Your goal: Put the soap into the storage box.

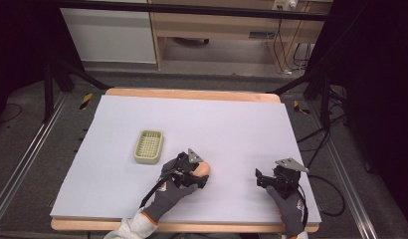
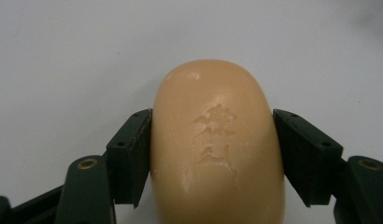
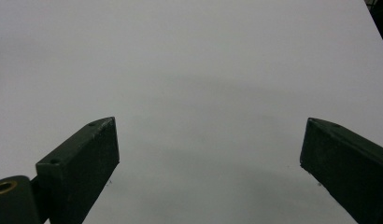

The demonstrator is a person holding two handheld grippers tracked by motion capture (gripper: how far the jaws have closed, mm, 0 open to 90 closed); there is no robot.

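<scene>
A peach-coloured bar of soap (image 2: 216, 144) with a stamped mark on top sits between the jaws of my left gripper (image 2: 213, 154), and both pads press its sides. From above, the soap (image 1: 204, 168) pokes out past the left gripper (image 1: 196, 172) near the front middle of the table. A pale green soap dish (image 1: 149, 146) with a ribbed floor lies just left of and behind that gripper. My right gripper (image 1: 261, 178) rests at the front right; in its own view, the right gripper (image 3: 210, 149) has its jaws wide apart over bare white surface.
A white sheet covers the wooden table (image 1: 192, 94). Black frame legs (image 1: 48, 94) stand at both back corners, and cables (image 1: 316, 144) trail down the right side. Wooden furniture (image 1: 217, 25) stands behind the table.
</scene>
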